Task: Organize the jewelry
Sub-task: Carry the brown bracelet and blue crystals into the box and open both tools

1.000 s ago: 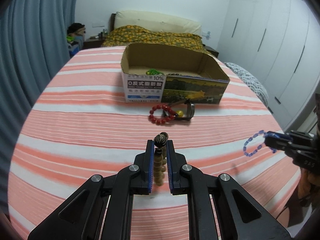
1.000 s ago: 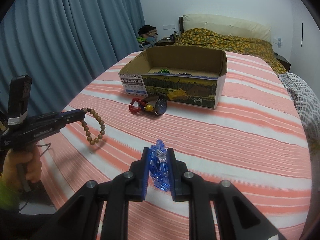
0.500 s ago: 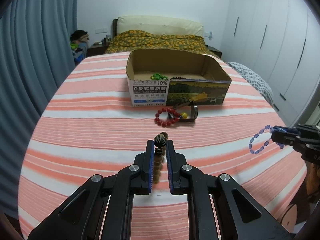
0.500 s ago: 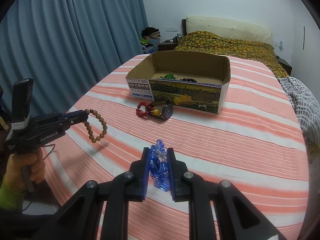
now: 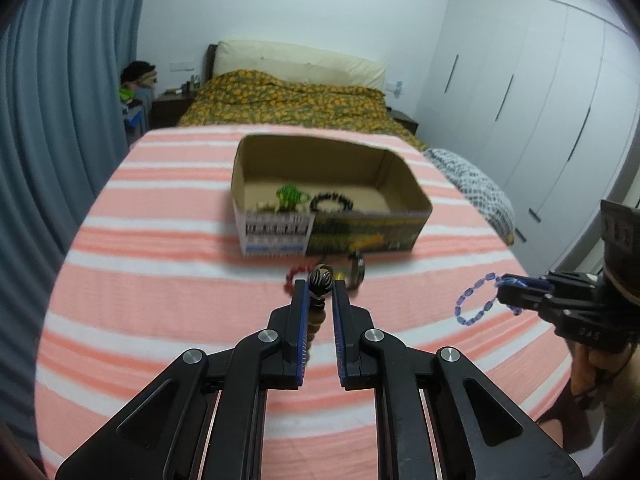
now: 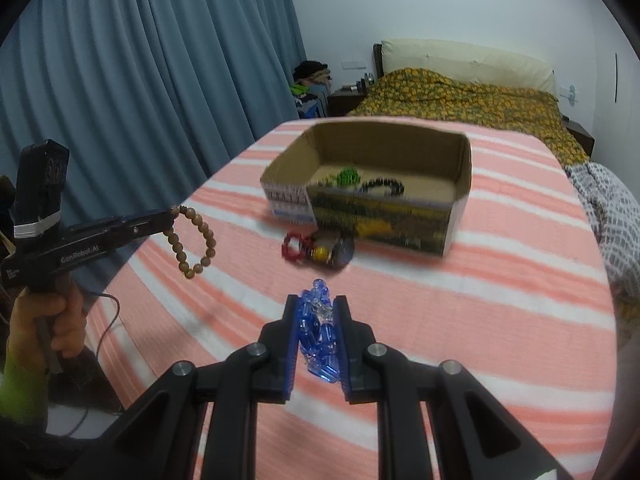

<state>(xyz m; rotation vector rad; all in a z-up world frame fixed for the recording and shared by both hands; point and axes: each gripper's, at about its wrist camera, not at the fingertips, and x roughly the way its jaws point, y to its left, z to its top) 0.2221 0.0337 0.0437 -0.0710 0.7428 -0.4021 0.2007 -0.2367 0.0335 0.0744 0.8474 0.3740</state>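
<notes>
My left gripper [image 5: 320, 289] is shut on a brown wooden bead bracelet [image 5: 319, 280], which hangs as a loop in the right wrist view [image 6: 192, 240]. My right gripper [image 6: 317, 304] is shut on a blue bead bracelet [image 6: 318, 328], which dangles in the left wrist view [image 5: 476, 300]. Both are held above the striped cloth, short of an open cardboard box [image 5: 412, 196] holding a green bracelet [image 5: 290, 196] and a black bead bracelet [image 5: 332, 202]. A red bead bracelet [image 6: 294, 246] and a watch [image 6: 340, 250] lie in front of the box.
The striped orange-and-white cloth [image 5: 160, 280] covers the table. Blue curtains [image 6: 140, 100] hang on the left. A bed [image 5: 296, 96] stands behind, and white wardrobes [image 5: 540, 100] line the right wall.
Both grippers have risen and moved forward toward the box with their bracelets still held. The inside of the box shows more fully.
</notes>
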